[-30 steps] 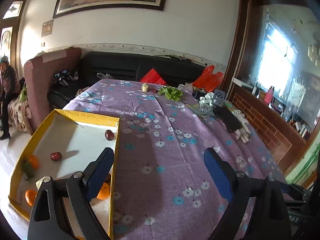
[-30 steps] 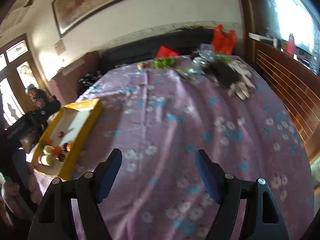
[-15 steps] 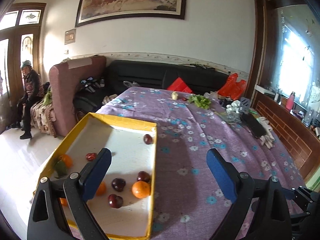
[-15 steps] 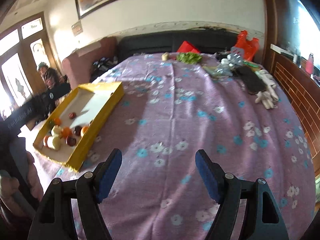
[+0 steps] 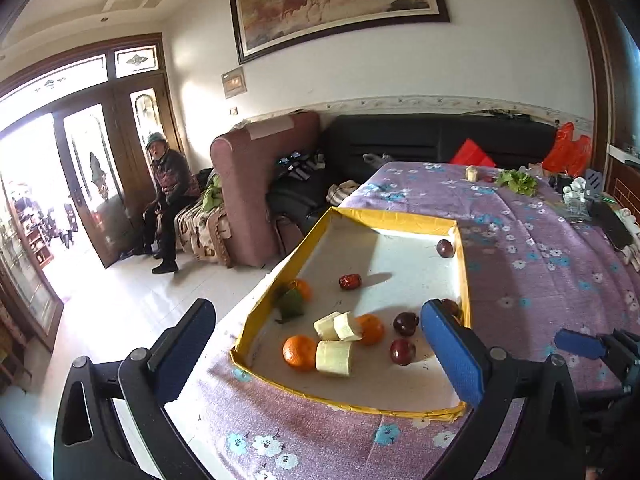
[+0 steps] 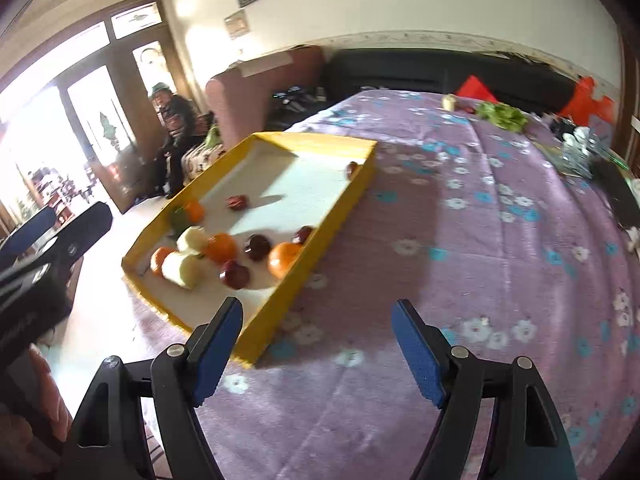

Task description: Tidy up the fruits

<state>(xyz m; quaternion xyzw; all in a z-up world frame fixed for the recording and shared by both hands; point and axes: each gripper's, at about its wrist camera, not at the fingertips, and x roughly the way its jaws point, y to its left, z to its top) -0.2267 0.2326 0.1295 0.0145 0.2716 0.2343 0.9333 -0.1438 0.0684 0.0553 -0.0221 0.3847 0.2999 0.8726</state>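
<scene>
A yellow-rimmed white tray (image 5: 384,219) lies at the table's left edge. It holds oranges (image 5: 299,353), dark red fruits (image 5: 402,351), pale cut pieces (image 5: 334,357) and a green item (image 5: 291,301). My left gripper (image 5: 320,340) is open and empty, over the tray's near end. The tray also shows in the right wrist view (image 6: 308,258) with an orange (image 6: 283,265) by its right rim. My right gripper (image 6: 318,350) is open and empty, above the cloth beside the tray's near right corner. The left gripper shows at the left edge of that view (image 6: 60,236).
The table has a purple flowered cloth (image 5: 540,264). Leafy greens (image 5: 516,182), a small cup (image 5: 472,173), a dark flat item (image 5: 612,229) and white gloves lie at the far right. A sofa (image 5: 420,144) stands behind; a person (image 5: 170,200) sits by the door.
Both grippers swung left towards the tray, which now fills the middle of the left wrist view. Both stayed open.
</scene>
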